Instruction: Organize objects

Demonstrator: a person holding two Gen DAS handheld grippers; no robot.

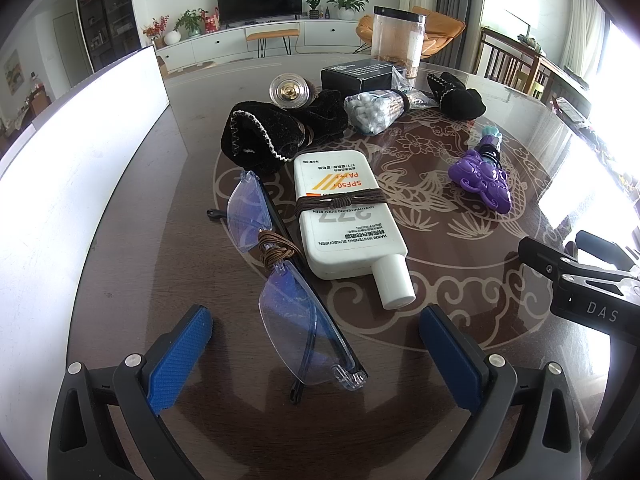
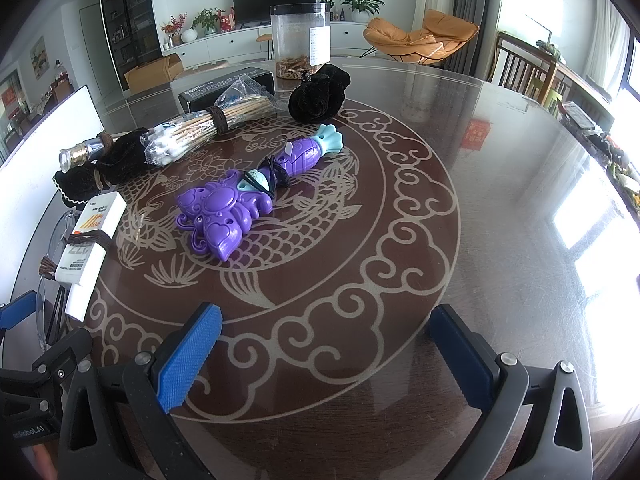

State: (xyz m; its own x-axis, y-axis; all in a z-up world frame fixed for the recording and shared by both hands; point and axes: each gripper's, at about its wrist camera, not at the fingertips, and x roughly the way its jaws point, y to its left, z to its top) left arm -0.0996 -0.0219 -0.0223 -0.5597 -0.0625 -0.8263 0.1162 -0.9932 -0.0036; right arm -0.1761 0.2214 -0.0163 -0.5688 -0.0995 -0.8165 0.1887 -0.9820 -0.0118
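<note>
My left gripper (image 1: 316,344) is open and empty, its jaws on either side of the near lens of rimless glasses (image 1: 280,280) tied with brown cord. Beside them lies a white sunscreen bottle (image 1: 344,216), also seen in the right wrist view (image 2: 86,240). My right gripper (image 2: 324,352) is open and empty above bare table, short of a purple toy (image 2: 240,196), which the left wrist view (image 1: 484,176) shows too. A cotton swab bundle (image 2: 192,132), black pouches (image 1: 260,132) (image 2: 318,94) and a small bottle (image 2: 82,154) lie further back.
A white board (image 1: 80,168) stands along the table's left side. A black box (image 1: 360,74) and a clear jar (image 2: 302,40) stand at the back. The round glass-topped table (image 2: 500,184) extends to the right. My right gripper's body (image 1: 584,280) shows at the left view's right edge.
</note>
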